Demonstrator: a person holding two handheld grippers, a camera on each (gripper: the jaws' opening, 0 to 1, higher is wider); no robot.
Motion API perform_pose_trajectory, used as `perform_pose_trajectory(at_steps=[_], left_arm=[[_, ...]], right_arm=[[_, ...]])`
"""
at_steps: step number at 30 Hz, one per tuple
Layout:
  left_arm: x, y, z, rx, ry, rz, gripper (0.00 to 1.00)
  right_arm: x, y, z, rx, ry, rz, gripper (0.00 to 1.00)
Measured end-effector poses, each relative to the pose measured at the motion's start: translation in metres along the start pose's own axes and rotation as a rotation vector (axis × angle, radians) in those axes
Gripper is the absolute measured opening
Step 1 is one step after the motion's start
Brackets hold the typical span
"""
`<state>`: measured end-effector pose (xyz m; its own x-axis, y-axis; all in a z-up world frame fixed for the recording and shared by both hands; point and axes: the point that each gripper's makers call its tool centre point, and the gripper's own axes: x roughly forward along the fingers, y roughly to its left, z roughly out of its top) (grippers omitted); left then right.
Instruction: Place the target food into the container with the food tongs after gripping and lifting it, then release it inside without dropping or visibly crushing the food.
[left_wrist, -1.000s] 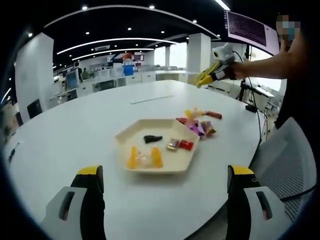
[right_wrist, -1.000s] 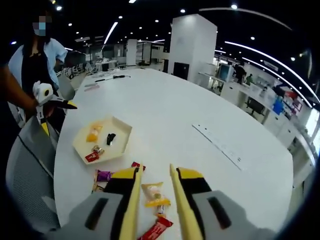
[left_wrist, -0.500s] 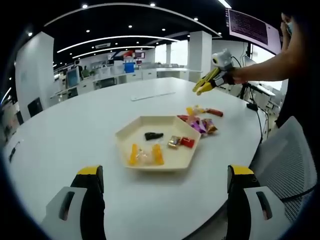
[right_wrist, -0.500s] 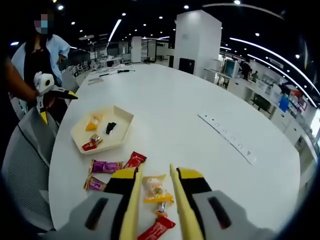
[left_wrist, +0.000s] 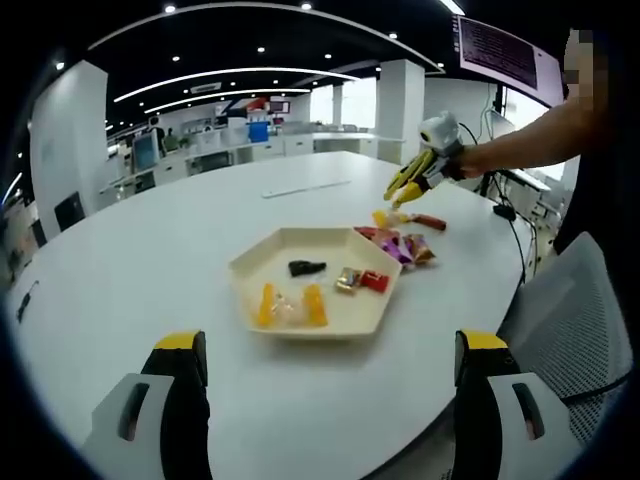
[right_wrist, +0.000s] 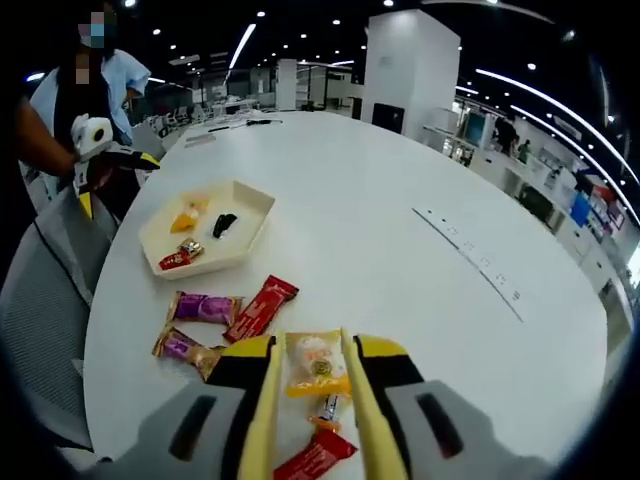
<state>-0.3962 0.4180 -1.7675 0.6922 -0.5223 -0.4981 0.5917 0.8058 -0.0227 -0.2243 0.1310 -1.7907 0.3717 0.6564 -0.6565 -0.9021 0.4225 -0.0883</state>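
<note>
A cream hexagonal tray (left_wrist: 247, 268) on the white table holds several sweets: a black one (left_wrist: 305, 267), orange ones (left_wrist: 313, 305) and a red one (left_wrist: 375, 282). My left gripper (left_wrist: 330, 345) hovers in front of the tray, its jaws wide open and nothing between them. A yellow wrapped sweet (right_wrist: 313, 362) lies on the table between the yellow tong tips of my right gripper (right_wrist: 308, 343). Those jaws stand a little apart on either side of it. In the left gripper view the right gripper (left_wrist: 412, 180) hangs low over the loose sweets (left_wrist: 400, 245) beside the tray (right_wrist: 205, 225).
Purple packets (right_wrist: 205, 307), a red bar (right_wrist: 262, 307) and a red packet (right_wrist: 315, 460) lie around the yellow sweet. A power strip (right_wrist: 470, 265) runs across the table further out. A mesh chair (left_wrist: 575, 320) stands at the table's edge. A person holds the left gripper (right_wrist: 100, 165).
My right gripper has come down and forward over the loose sweets, so the yellow sweet now lies between its tips. Its gap looks unchanged. The left gripper has stayed open.
</note>
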Motion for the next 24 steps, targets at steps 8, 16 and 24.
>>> perform_pose_trajectory(at_steps=[8,16,24], left_arm=[[0.0,-0.001,-0.001,-0.002,0.003,-0.003,1.0],[0.0,0.001,0.0,-0.01,-0.002,0.001,1.0],[-0.001,0.001,0.001,-0.015,-0.004,0.002,1.0]], right_arm=[[0.014,0.002,-0.011,-0.032,0.056,0.011,0.31],[0.021,0.001,-0.02,-0.018,0.12,0.004,0.26],[0.02,0.002,-0.022,0.029,0.138,-0.004,0.23]])
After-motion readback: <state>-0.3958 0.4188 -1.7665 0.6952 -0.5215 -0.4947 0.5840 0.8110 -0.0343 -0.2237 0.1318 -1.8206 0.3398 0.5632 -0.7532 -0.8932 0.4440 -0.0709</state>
